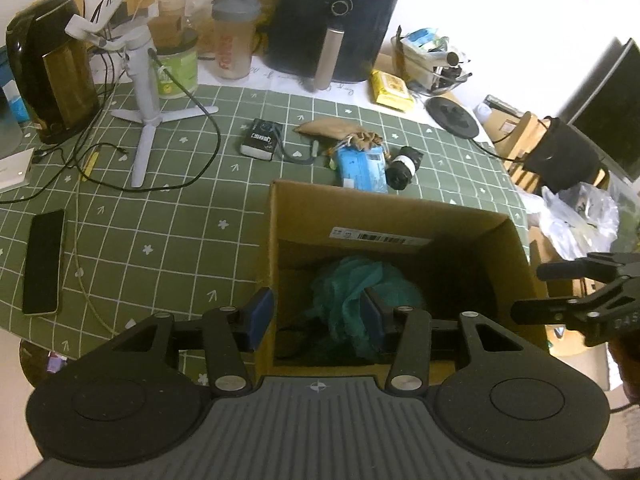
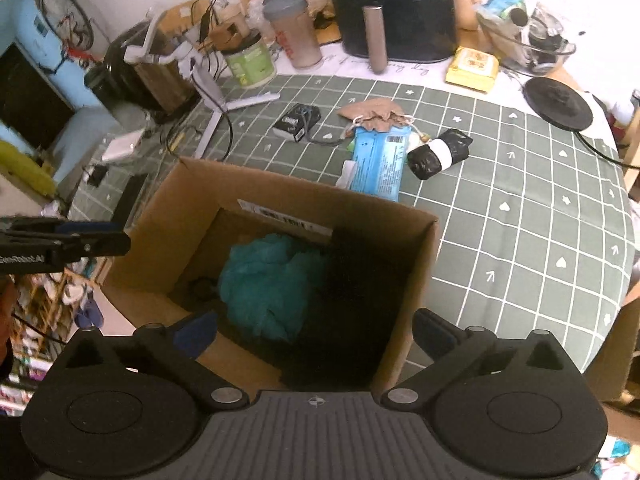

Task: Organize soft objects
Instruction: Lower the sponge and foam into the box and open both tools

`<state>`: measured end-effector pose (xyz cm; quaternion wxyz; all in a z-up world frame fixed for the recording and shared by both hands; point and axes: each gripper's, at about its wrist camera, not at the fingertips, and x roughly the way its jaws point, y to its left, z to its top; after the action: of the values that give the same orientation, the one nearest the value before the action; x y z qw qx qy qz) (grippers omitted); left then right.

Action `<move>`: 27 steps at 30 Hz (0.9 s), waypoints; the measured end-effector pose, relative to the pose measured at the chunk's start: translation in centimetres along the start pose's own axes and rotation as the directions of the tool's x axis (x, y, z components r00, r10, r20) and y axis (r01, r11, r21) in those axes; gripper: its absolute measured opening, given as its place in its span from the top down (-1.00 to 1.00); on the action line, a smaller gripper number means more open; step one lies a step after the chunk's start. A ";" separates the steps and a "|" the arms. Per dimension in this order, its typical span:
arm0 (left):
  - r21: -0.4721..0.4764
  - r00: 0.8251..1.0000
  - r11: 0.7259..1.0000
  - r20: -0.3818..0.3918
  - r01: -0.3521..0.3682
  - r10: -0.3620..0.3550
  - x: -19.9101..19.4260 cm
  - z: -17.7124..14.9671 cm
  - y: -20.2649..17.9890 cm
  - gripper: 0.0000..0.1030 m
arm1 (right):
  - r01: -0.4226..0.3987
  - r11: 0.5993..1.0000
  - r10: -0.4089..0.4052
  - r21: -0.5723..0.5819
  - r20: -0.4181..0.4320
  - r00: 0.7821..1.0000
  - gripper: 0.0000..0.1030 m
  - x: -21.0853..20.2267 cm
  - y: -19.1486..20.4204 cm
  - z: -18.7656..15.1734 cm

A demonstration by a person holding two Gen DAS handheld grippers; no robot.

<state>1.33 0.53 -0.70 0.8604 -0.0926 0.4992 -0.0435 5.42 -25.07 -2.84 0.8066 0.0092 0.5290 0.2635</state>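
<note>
Right wrist view looks down into the open cardboard box [image 2: 416,280], where the teal mesh pouf [image 2: 272,280] lies on the floor, left of centre beside a deep shadow. The right gripper [image 2: 316,330] hangs above the box's near edge with its jaws spread wide and nothing between them, so the pouf sits straight ahead and below it, released. It is a crumpled, roundish ball with no clear long axis, soft and frilly against the stiff, smooth card. In the left wrist view the left gripper [image 1: 318,318] straddles the box's left wall, half open; whether its pads press the card cannot be told. Farther up the frame, on the green checked cloth [image 2: 520,220], lie a tan drawstring pouch [image 2: 372,114] and a blue tissue pack [image 2: 380,160].
</note>
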 end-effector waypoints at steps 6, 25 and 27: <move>0.021 1.000 1.000 0.005 0.000 0.000 0.0 0.4 -0.6 0.09 | 0.005 1.000 -0.006 0.026 0.040 0.999 -0.99 -0.8 -0.7 -0.4; 0.074 0.997 0.997 0.079 -0.015 0.009 -0.1 1.9 -2.9 -0.48 | 0.081 0.994 -0.090 0.079 0.117 0.989 -1.00 -2.0 -3.2 -0.8; 0.077 0.996 0.997 0.084 -0.024 0.017 -0.1 2.2 -2.9 -0.48 | 0.099 0.992 -0.108 0.077 0.131 0.985 -1.00 -2.1 -3.4 -0.7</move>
<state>3.24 -2.02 1.02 0.8839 -0.0556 0.4616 -0.0502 5.58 -29.10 -2.35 0.8524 0.0277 0.4818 0.2014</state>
